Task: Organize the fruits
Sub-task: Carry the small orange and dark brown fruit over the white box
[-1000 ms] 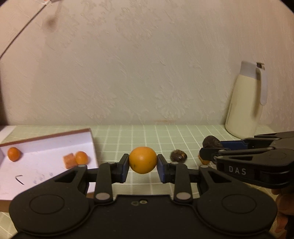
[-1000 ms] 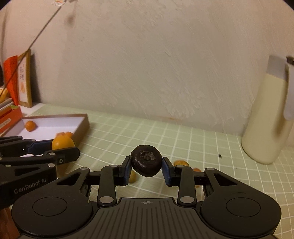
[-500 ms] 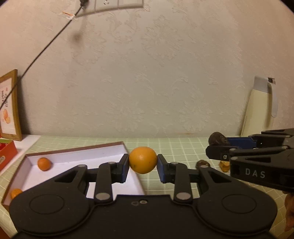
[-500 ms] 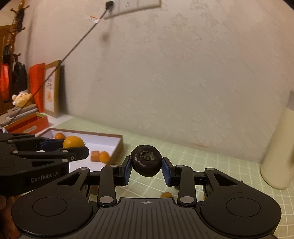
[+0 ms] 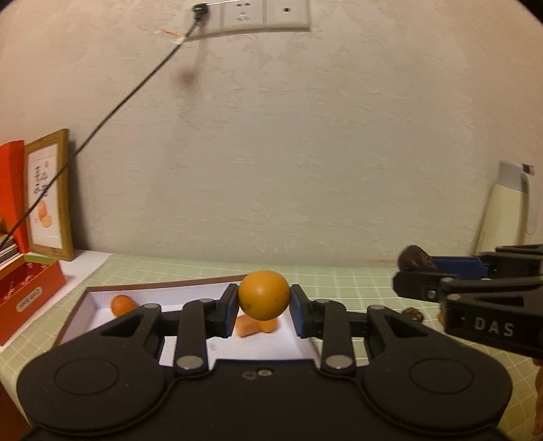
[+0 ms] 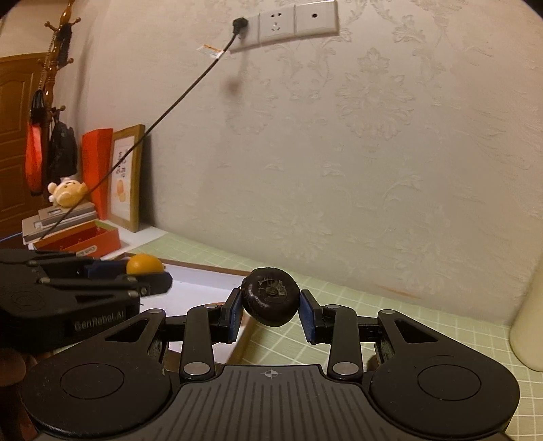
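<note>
left gripper clamps an orange; right gripper clamps a dark fruit.

I see both feeds in dim, warm, yellowish indoor light with a grainy look. The wall is evenly lit, and the cable throws a soft smudge of shadow near the socket plate. Fisheye bending curves the surface and darkens the corners. On my left feed the jug at the right edge is smeared with motion blur.
</note>
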Demonstrator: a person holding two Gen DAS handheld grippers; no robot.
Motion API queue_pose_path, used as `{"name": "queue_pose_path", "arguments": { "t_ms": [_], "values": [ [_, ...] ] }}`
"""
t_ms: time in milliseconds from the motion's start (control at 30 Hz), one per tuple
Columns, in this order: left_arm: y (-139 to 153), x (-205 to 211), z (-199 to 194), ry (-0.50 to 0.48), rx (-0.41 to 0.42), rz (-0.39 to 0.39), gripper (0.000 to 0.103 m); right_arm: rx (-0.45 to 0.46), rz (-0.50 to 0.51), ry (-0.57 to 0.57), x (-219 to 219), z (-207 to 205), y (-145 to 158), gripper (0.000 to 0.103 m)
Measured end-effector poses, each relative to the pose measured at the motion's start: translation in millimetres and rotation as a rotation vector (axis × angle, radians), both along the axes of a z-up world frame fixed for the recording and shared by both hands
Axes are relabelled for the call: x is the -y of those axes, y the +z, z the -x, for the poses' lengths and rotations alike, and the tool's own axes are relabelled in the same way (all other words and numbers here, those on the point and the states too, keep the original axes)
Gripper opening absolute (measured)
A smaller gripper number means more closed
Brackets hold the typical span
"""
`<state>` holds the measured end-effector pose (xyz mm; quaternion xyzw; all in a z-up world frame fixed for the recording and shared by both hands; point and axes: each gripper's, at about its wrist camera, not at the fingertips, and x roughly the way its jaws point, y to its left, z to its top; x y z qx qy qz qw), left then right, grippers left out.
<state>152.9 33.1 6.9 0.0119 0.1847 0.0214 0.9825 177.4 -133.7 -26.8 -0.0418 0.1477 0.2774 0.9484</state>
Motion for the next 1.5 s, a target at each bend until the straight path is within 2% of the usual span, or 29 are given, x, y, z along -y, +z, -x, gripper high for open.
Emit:
{"name": "queue_pose_path", "arguments": {
  "t_ms": [833, 1167, 1500],
  "values": [
    [-6, -109, 14, 0.244, -0.048, 0.043, 0.022, -0.009, 0.018, 0.116, -83, -12, -10, 0.036],
    [-13, -131, 15, 0.287, -0.074, 0.031, 0.022, -0.027, 0.028, 0.123, -98, -20, -17, 0.036],
    [-17, -144, 2, 0.31, -0.067, 0.027, 0.022, -0.042, 0.028, 0.09, -107, -43, -22, 0.036]
  ]
}}
